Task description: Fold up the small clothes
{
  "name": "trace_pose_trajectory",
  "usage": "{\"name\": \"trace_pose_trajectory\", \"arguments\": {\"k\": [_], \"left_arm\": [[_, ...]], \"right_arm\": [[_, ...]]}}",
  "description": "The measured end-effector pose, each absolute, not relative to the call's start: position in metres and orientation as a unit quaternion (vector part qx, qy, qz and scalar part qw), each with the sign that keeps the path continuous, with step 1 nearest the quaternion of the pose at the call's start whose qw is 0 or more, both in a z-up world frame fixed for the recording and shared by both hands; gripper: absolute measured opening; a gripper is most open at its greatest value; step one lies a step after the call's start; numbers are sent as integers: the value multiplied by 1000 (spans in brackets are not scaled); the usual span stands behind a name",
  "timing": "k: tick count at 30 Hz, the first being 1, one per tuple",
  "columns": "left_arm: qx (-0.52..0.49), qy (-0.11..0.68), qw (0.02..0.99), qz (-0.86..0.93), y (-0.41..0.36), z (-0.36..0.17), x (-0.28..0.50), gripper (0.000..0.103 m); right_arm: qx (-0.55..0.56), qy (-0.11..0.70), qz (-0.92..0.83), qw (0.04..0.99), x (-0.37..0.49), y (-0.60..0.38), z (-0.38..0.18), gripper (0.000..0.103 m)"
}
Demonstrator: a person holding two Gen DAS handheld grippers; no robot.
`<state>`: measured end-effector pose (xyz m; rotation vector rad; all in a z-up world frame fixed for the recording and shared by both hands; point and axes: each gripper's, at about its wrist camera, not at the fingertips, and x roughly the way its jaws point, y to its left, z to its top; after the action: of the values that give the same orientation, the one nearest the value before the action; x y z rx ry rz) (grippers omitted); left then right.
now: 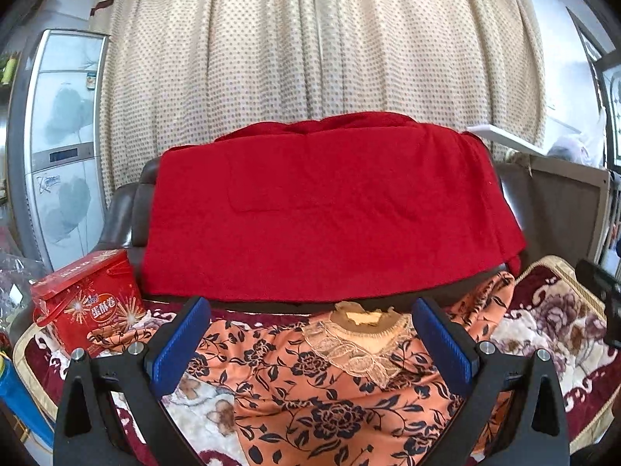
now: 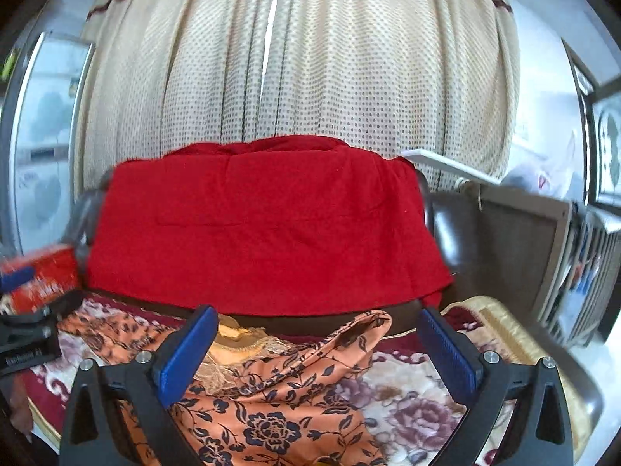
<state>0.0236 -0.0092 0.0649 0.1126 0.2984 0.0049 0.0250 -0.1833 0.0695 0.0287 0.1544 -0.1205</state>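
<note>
Nearest: two hand-held grippers, left point(image 1: 310, 339) and right point(image 2: 316, 343), each with two blue pads spread wide apart and clamping nothing, above one orange floral garment point(image 1: 330, 400) with a lace collar, lying spread on one flowered blanket point(image 1: 551, 334). Left of it, one red tin point(image 1: 87, 310) printed with Chinese characters not clearly readable. Farther back: one red cloth point(image 1: 330, 213) draped over one dark sofa point(image 1: 124, 209), then one dotted beige curtain point(image 1: 310, 46) and one pale fridge point(image 1: 64, 143).
</note>
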Motion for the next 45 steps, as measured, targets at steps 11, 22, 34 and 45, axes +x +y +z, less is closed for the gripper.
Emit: {"name": "trace_pose_trajectory", "arguments": {"k": [11, 22, 34, 45], "left_arm": [[61, 148, 987, -3, -11, 70, 15, 103], [76, 163, 984, 12, -27, 55, 52, 103], [81, 196, 977, 30, -26, 19, 105, 103], [59, 222, 972, 40, -10, -2, 133, 103]], "right_arm": [[-7, 83, -81, 993, 18, -166, 74, 103], [-9, 95, -87, 992, 39, -171, 67, 103], [11, 135, -73, 988, 103, -179, 47, 103], [36, 180, -42, 982, 152, -182, 24, 103]]}}
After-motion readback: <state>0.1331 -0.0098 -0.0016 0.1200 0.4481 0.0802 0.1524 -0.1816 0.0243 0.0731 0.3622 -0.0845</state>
